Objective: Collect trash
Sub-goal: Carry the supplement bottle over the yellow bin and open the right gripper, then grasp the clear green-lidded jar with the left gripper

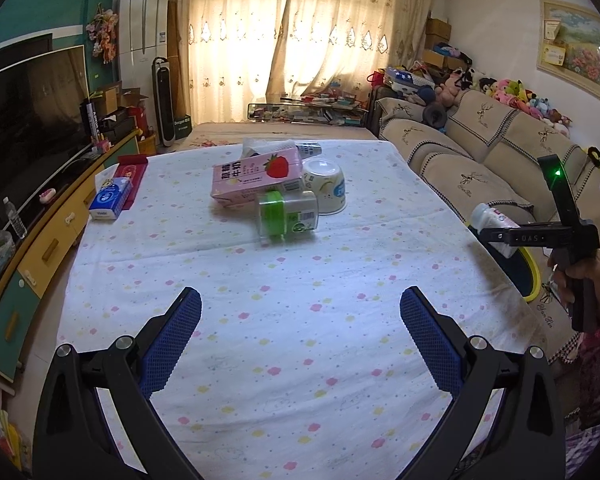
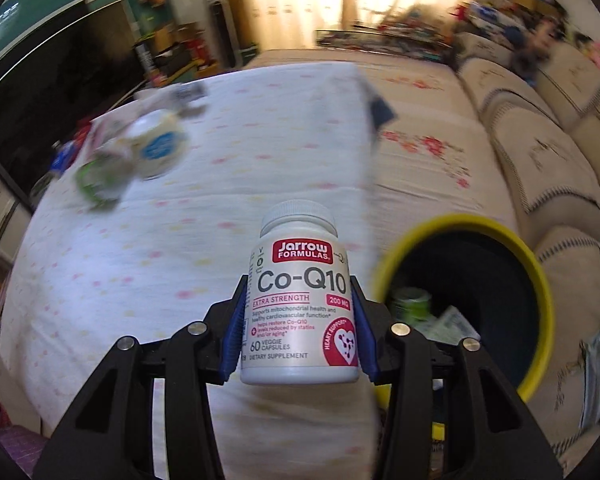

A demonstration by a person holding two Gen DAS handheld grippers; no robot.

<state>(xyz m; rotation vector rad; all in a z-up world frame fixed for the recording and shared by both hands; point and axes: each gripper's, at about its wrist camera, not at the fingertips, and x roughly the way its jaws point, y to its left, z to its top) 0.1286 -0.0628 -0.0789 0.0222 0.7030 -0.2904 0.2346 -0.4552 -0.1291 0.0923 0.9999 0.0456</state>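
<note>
My right gripper (image 2: 300, 320) is shut on a white supplement bottle (image 2: 300, 304) with a red label, held at the table's right edge beside a yellow-rimmed bin (image 2: 536, 276). The bin holds a green can (image 2: 412, 304) and paper scraps. In the left wrist view the same bottle (image 1: 494, 224) shows in the right gripper (image 1: 496, 236) over the bin (image 1: 534, 276). My left gripper (image 1: 300, 332) hangs open over the near cloth, nothing between its blue pads. Farther on lies a pile: a pink strawberry milk carton (image 1: 256, 178), a clear jar with a green band (image 1: 288, 216), a white upturned cup (image 1: 326, 188).
A spotted white cloth (image 1: 260, 300) covers the table. A blue tissue pack (image 1: 110, 200) and a red item (image 1: 130, 170) lie at its far left. A TV cabinet (image 1: 40, 240) runs along the left, a beige sofa (image 1: 480, 152) along the right. A hand (image 1: 580, 276) grips the right tool.
</note>
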